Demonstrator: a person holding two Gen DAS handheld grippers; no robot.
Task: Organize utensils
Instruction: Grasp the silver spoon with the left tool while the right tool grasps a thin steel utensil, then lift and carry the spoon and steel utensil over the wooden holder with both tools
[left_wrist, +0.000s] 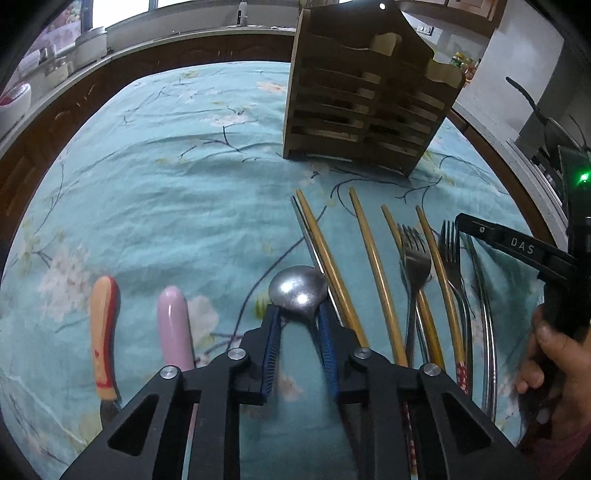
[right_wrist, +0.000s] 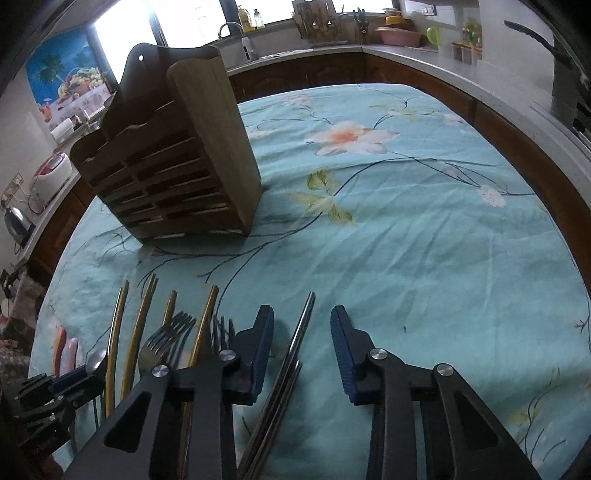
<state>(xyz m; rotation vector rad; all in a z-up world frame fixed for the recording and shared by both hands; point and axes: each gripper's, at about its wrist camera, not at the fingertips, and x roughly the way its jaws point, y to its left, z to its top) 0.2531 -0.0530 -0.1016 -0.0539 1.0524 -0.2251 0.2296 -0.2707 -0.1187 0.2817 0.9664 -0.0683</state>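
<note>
My left gripper (left_wrist: 298, 314) is shut on the neck of a steel spoon (left_wrist: 298, 287), just behind its bowl. Right of it lie several gold chopsticks (left_wrist: 373, 258), two forks (left_wrist: 415, 254) and steel chopsticks on the blue floral cloth. A wooden slatted utensil holder (left_wrist: 364, 99) stands behind them, also in the right wrist view (right_wrist: 173, 158). My right gripper (right_wrist: 302, 321) is open, its jaws either side of a pair of steel chopsticks (right_wrist: 291, 354) lying on the cloth. The forks (right_wrist: 166, 336) and gold chopsticks (right_wrist: 138, 328) lie to its left.
An orange handle (left_wrist: 103, 332) and a pink handle (left_wrist: 173, 325) lie left of the spoon. The table's cloth (right_wrist: 406, 240) stretches to the right. Kitchen counters with appliances ring the table. My right gripper and the hand on it show at the left view's right edge (left_wrist: 517, 247).
</note>
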